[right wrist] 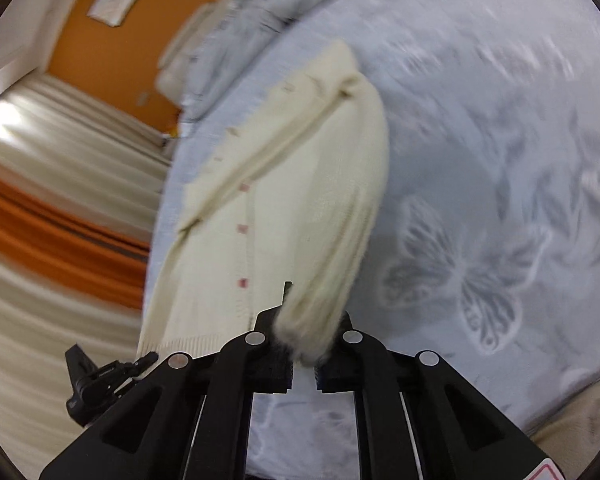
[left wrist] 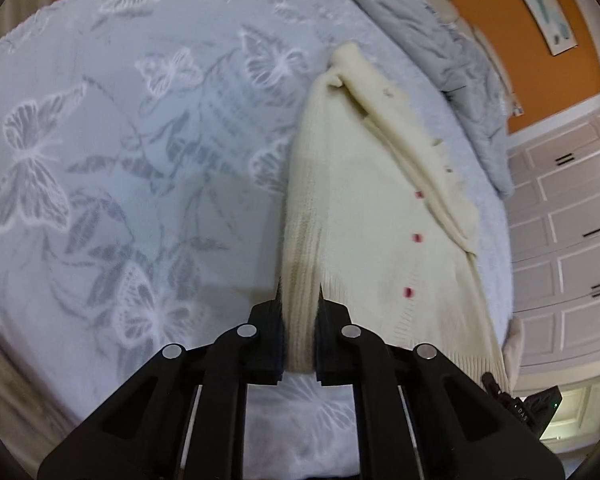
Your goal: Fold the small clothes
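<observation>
A small cream knit cardigan [left wrist: 364, 208] with red buttons lies on a pale blue bedspread [left wrist: 120, 160] printed with butterflies. My left gripper [left wrist: 300, 292] is shut on the cardigan's ribbed bottom hem and holds that edge lifted. In the right wrist view the cardigan [right wrist: 284, 184] hangs stretched from the bed, and my right gripper [right wrist: 314, 308] is shut on a bunched fuzzy end of it, a sleeve or hem corner. The other gripper's tip [right wrist: 100, 372] shows at lower left near the hem. The right view is blurred.
A rumpled grey duvet [left wrist: 460, 68] lies along the bed's far side. Orange wall and framed picture [left wrist: 540, 0] stand behind it. White panelled wardrobe doors [left wrist: 568, 240] are on one side. Cream and orange curtains [right wrist: 52, 216] hang on the other.
</observation>
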